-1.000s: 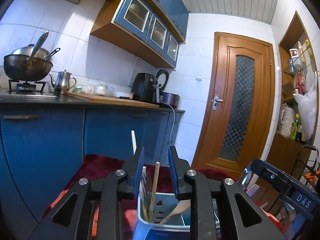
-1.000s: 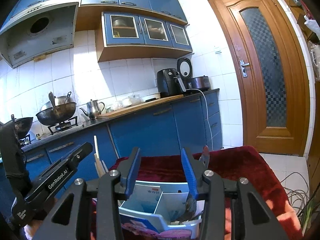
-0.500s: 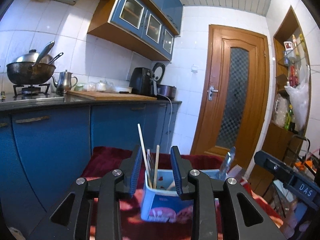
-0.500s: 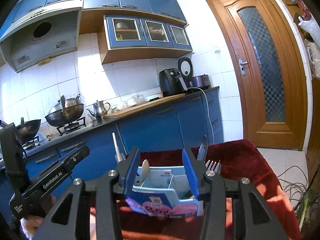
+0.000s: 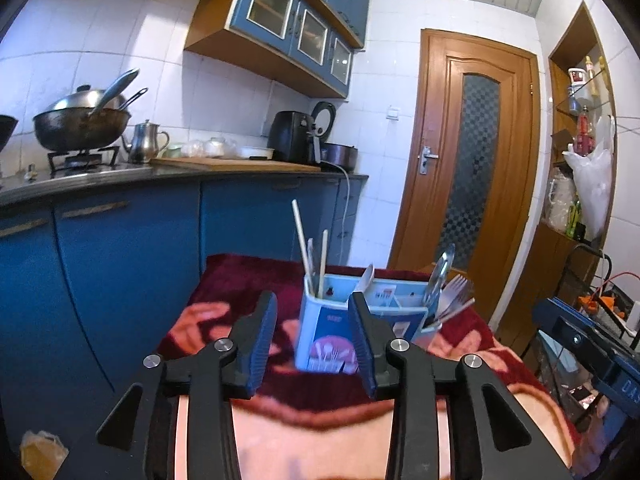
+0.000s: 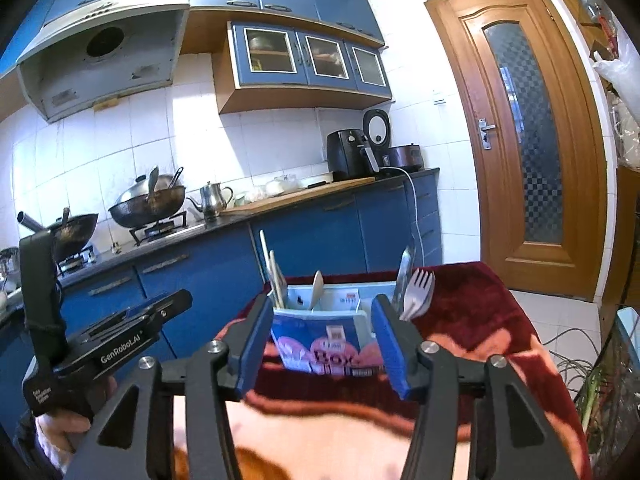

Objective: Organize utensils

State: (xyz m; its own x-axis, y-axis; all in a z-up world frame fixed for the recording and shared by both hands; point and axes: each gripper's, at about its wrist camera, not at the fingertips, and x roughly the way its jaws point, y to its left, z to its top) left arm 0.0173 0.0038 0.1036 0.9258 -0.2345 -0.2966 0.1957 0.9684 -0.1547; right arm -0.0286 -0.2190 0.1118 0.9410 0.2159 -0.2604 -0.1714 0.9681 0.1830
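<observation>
Both hand-held grippers pulled back from utensil box at frame centre; left hand-held gripper and right hand-held gripper spread wide, nothing held. Utensils seen sorted in compartments; task judged near done.

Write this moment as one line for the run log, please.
left gripper: open, empty | right gripper: open, empty | box: upright on cloth | forks: in right compartment | chopsticks: in left compartment

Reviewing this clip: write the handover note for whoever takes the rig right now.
Left gripper: open, empty, short of the utensil box.
Right gripper: open, empty, facing the same box.
Box stands on the red blanket; chopsticks in its left compartment, a spoon in the middle, fork and a metal utensil at right.
Done: utensils seen are sorted into the box.
Left: nothing loose visible; check outside the views.
</observation>
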